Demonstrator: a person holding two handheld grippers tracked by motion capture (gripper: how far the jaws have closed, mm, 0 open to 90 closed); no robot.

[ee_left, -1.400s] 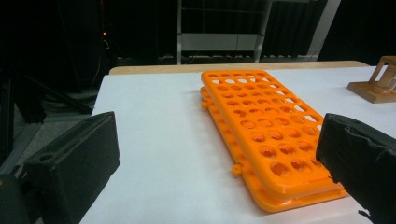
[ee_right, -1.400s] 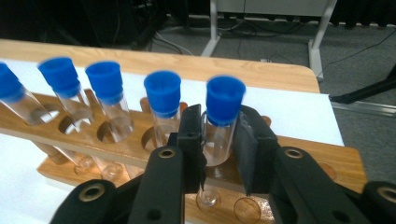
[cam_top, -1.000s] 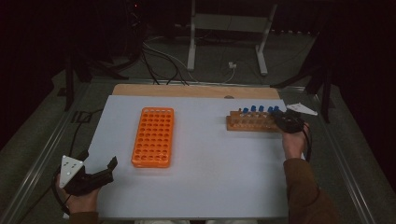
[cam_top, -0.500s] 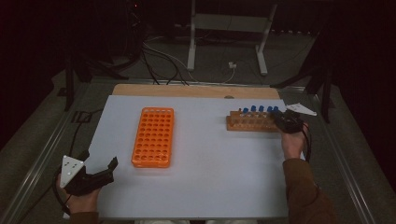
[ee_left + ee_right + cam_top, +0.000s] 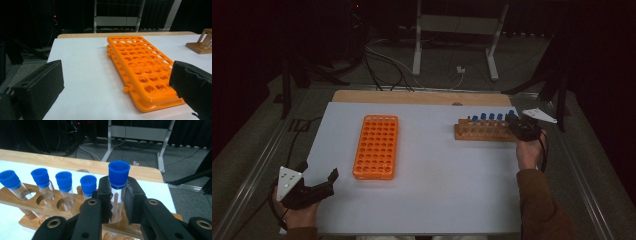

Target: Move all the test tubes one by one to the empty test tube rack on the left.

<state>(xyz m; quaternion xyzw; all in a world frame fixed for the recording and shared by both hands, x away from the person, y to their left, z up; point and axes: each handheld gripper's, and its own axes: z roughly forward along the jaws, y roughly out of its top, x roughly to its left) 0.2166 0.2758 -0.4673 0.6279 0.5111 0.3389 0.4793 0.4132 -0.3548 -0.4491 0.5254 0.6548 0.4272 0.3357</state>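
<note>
Right gripper [image 5: 117,202] first: its two black jaws are pinched on the clear glass test tube with the blue cap [image 5: 118,188], pads pressing the glass just below the cap, and that tube stands upright in the end hole of the wooden tube rack [image 5: 32,206], at the far right of the white table sheet [image 5: 437,195]; in the high view I see the same gripper [image 5: 519,126] at the right end of that rack [image 5: 482,131].

I judge the step in hand to be lifting this tube out, so I would pull straight up along the tube's own axis; any tilt would bind the glass in the hole or rock the rack. I would keep the grip firm but no harder, since glass is slick and brittle. The four other blue-capped tubes [image 5: 63,187] stand just beside it on the left, so I would clear the rim fully before moving sideways.

Farther out, the orange plastic rack with many round holes [image 5: 377,146] lies left of centre, every hole empty; a near-side hole looks the easiest target.

Left gripper [image 5: 309,187] rests at the near left corner, jaws spread wide, holding nothing; I might use it to steady the orange rack.
</note>
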